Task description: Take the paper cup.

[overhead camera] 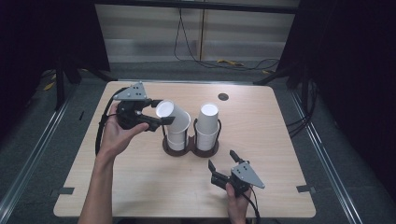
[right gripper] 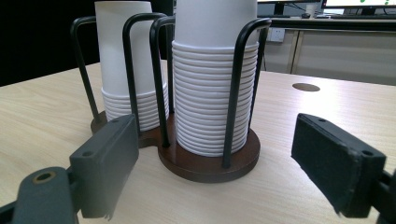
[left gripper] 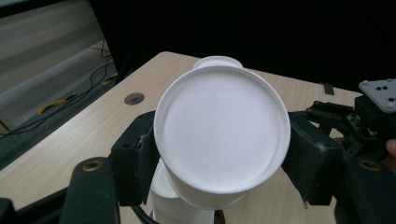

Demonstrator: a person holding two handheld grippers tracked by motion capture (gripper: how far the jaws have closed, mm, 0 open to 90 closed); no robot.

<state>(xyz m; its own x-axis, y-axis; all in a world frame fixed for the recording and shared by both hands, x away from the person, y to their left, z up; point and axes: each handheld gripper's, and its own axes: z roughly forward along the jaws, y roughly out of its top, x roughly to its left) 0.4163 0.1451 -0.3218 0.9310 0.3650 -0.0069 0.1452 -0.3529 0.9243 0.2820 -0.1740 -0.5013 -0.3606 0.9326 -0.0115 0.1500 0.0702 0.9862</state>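
1. The right gripper (overhead camera: pixel 224 161) sits low at the near table edge, hand beneath it, jaws spread wide and empty, aimed at the dark wooden two-ring cup holder (right gripper: pixel 210 163).
2. The left forearm reaches forward, wrist bent inward; the left gripper (overhead camera: pixel 158 112) clamps the tilted white paper cup (overhead camera: pixel 173 115) by its upturned base, over the left stack of white paper cups (right gripper: pixel 133 102).

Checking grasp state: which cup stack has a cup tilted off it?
The left stack: its top cup leans sideways, clamped by the left gripper. The right stack stands straight, untouched.
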